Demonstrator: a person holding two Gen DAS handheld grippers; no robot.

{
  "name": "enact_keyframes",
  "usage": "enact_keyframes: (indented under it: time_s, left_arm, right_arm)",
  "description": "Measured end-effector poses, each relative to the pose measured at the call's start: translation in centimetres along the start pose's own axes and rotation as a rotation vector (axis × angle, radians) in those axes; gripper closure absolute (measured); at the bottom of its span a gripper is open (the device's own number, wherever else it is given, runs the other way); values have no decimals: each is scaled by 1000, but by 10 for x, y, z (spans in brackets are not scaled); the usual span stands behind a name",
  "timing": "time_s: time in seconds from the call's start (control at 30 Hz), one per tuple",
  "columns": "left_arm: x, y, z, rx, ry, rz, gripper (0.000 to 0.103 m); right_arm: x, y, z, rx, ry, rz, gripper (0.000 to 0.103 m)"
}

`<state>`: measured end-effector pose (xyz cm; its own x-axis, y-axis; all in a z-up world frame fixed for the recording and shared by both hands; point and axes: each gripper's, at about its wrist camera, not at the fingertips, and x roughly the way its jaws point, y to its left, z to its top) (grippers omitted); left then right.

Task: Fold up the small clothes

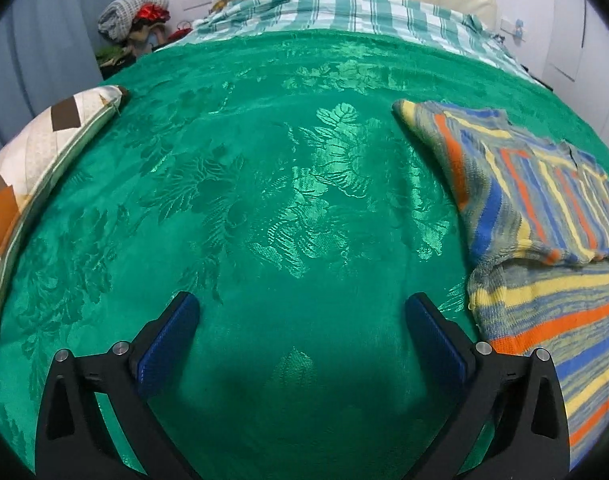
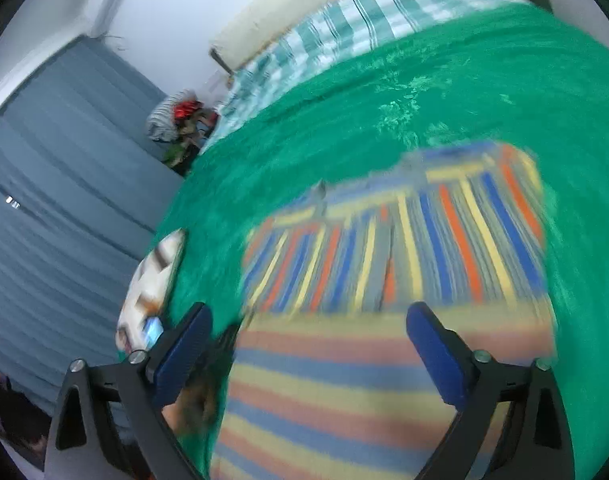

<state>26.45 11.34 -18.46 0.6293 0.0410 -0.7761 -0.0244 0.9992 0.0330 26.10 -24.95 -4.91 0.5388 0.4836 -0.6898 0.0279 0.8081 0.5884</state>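
Risk lies with the striped sweater point(image 2: 384, 320): left gripper point(image 1: 302, 320) gapes empty beside it, right gripper point(image 2: 308, 332) spread above it, so its folded sleeve may flop open.

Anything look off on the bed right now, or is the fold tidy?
Mostly tidy. The striped knit garment lies partly folded on the green bedspread, its upper layer sitting slightly askew over the lower one. No damage or spills show. A patterned cushion rests at the bed's edge. The right wrist view is blurred.

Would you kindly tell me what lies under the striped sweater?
The striped sweater lies on the green bedspread, one folded part over its own lower part. Anything else beneath it is covered.
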Motion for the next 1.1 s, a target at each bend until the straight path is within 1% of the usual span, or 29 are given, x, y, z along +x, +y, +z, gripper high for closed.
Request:
enact_keyframes:
  time_s: [0.07, 0.13, 0.17, 0.2, 0.23, 0.27, 0.33, 0.37, 0.4, 0.43, 0.53, 0.57, 0.6, 0.63, 0.67, 0.7, 0.73, 0.77, 0.8, 0.83, 0.87, 0.97, 1.1]
  left_arm:
    - [0, 1, -1, -3, -1, -4, 0]
    - [0, 2, -2, -3, -2, -4, 0]
    - [0, 2, -2, -4, -4, -6, 0]
    - [1, 3, -3, -5, -6, -9, 0]
    - [0, 3, -3, -8, -9, -12, 0]
    - [1, 4, -4, -12, -12, -18, 0]
    - [1, 5, -4, -17, -15, -25, 0]
    - [1, 5, -4, -19, -16, -27, 0]
    - [1, 5, -4, -19, -16, -28, 0]
    - [1, 5, -4, -18, -16, -26, 0]
    - [1, 5, -4, -17, -16, -25, 0]
    - [1, 5, -4, -17, -16, -25, 0]
    - [1, 5, -4, -17, -16, -24, 0]
    - [1, 5, -4, -16, -15, -23, 0]
    - [1, 5, -4, -14, -13, -21, 0]
    - [0, 5, -4, -13, -11, -18, 0]
    - [-1, 4, -3, -12, -9, -15, 0]
    - [-1, 3, -3, -7, -8, -9, 0]
    - [-1, 3, -2, -2, 1, -5, 0]
    - [0, 3, -1, -2, 10, -7, 0]
    - [0, 3, -1, -4, 9, -9, 0]
    - [-1, 4, -1, -8, 8, -13, 0]
    - [-1, 4, -1, -8, 8, -14, 0]
  right_arm:
    - [51, -24, 34, 47, 85, -39, 37]
    - [100, -49, 51, 99, 197, -82, 43]
    - [112, -57, 53, 112, 213, -105, 45]
    - [118, -61, 54, 123, 212, -108, 46]
    - [125, -65, 55, 133, 208, -87, 47]
    - [131, -66, 57, 132, 209, -62, 52]
    - [141, -66, 59, 113, 225, -57, 67]
    - [147, -66, 59, 100, 240, -62, 89]
    - [149, -64, 60, 74, 244, -86, 99]
    - [148, -58, 61, 38, 230, -96, 99]
    - [126, -26, 72, -153, 93, -138, 99]
    - [125, -21, 73, -182, 76, -154, 99]
    - [125, -19, 73, -213, 72, -189, 97]
    - [132, -22, 73, -222, 96, -220, 96]
    - [140, -27, 71, -211, 120, -252, 88]
    - [144, -31, 68, -200, 141, -284, 72]
    - [148, -35, 66, -188, 157, -314, 68]
    - [145, -39, 61, -171, 143, -315, 65]
    - [138, -40, 59, -164, 121, -317, 53]
    - [131, -39, 56, -161, 99, -338, 44]
    - [118, -36, 51, -172, 65, -379, 32]
    - [75, -22, 27, -255, -26, -402, 31]
    - [23, -9, -20, -324, -71, -423, 31]
